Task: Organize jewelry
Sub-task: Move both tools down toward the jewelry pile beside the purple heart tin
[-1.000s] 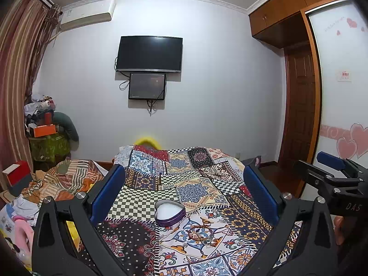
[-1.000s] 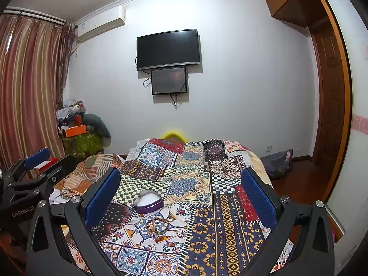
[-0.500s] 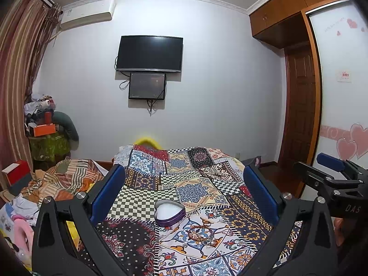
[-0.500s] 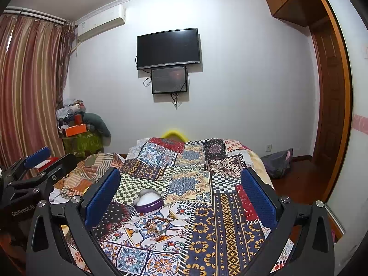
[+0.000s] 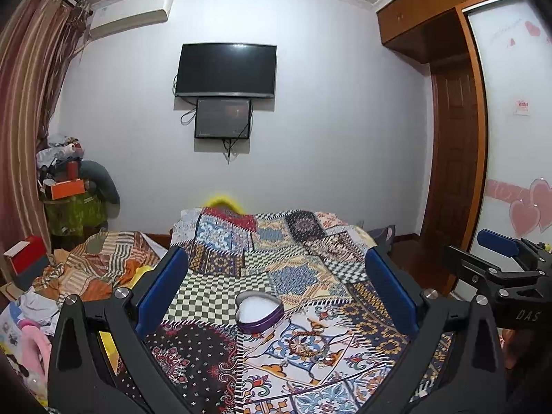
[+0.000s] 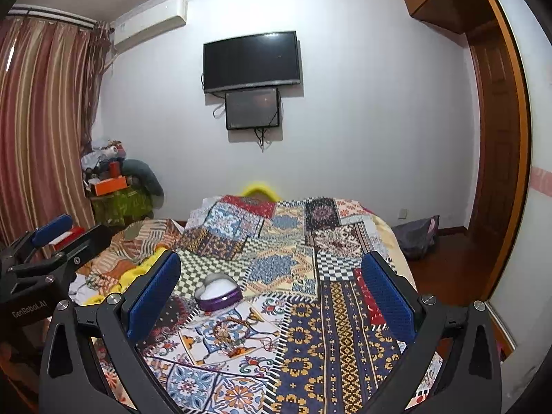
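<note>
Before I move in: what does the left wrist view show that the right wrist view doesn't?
Only the left wrist view: the white wardrobe door with pink hearts and the right hand-held gripper at its right edge. Only the right wrist view: the left hand-held gripper at its left edge. Both: the open purple heart-shaped tin box and the tangled beaded jewelry on the patchwork bedspread. Both grippers are open and empty.
</note>
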A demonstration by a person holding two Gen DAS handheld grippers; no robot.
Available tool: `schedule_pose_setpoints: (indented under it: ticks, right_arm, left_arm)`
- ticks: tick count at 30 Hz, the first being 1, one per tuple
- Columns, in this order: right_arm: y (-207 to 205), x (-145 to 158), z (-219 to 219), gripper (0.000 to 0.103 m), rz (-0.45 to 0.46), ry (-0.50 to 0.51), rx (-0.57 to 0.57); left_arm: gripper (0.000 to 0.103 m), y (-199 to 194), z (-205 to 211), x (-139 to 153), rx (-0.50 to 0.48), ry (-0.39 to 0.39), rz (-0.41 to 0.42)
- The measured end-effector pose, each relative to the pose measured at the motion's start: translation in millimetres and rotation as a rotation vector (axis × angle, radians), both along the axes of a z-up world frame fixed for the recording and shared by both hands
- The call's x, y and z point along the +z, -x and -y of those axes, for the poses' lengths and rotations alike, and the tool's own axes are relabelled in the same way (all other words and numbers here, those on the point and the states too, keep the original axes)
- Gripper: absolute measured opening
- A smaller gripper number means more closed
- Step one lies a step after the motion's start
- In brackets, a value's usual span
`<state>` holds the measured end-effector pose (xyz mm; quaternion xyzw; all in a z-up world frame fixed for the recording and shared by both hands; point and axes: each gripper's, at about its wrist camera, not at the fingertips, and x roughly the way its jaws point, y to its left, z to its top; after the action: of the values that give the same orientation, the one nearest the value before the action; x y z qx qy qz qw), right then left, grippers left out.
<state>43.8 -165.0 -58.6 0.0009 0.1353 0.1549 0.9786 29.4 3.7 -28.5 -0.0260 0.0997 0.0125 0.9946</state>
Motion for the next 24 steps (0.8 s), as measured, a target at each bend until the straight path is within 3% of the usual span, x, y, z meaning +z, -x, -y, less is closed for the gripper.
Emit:
schedule_pose_setpoints:
  ticks: [9, 15, 24]
  right_arm:
    - [-42.1, -47.8, -1.1, 0.103, -0.165, 0.077, 0.017]
    - [-66.8, -84.8, -11.2, 0.081, -0.291, 0.16, 0.078]
    - [-82.8, -109.8, -34.7, 0.048, -0.448, 0.14, 0.26]
  left_arm:
    - [0.103, -46.8, -24.7, -48.9, 0.06, 0.014, -0.193]
    - [0.087, -77.0, -25.9, -91.0, 0.011, -0.019, -0.357]
    - [0.058, -95.2, -17.5, -141.4, -0.134, 0.005, -0.567]
